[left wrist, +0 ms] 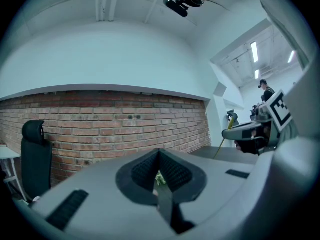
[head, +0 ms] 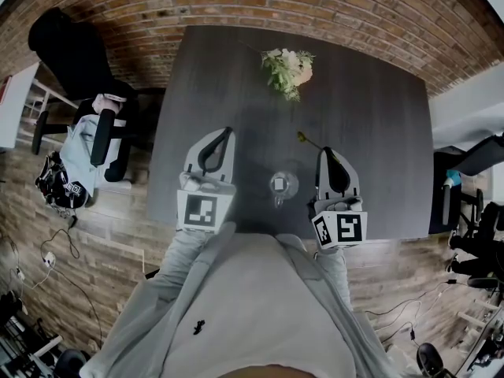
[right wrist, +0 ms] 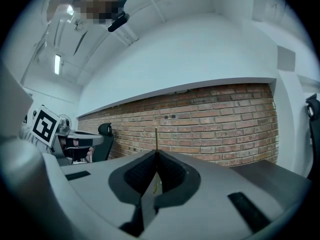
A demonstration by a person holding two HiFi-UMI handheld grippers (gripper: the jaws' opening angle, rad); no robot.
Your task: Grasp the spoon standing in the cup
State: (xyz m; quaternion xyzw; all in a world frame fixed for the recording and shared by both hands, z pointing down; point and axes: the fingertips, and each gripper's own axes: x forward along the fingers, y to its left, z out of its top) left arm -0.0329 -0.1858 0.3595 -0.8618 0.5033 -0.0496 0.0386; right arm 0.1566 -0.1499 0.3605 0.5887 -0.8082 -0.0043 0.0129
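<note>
Setup: dark table (head: 370,132), flowers (head: 289,69) at its 12 o'clock edge, clear glass cup (head: 283,184) near the 6 o'clock edge, between the two tools.

Left tongs (head: 228,131): at 9 o'clock of the cup, held level, jaws closed tip to tip. Nothing is between them; only a bit of the flowers shows through the gap in the left gripper view.

Right tongs (head: 324,150): at 3 o'clock of the cup, held level, jaws closed. A thin yellow stick, which I take to be the spoon (right wrist: 156,139), is pinched at their very tip and sticks up past it. In the head view it shows at 1 o'clock of the cup, well clear of the rim and not inside it. The left gripper view shows it as a slanted yellow rod crossing the tip of the right tongs.

Progress (judgement): the grasp looks made and the spoon looks to be out of the cup. The cup stands upright. I cannot tell whether it holds anything else.

Left to do: little. The hold is on a very thin handle at the extreme tip, so it could slip.
</note>
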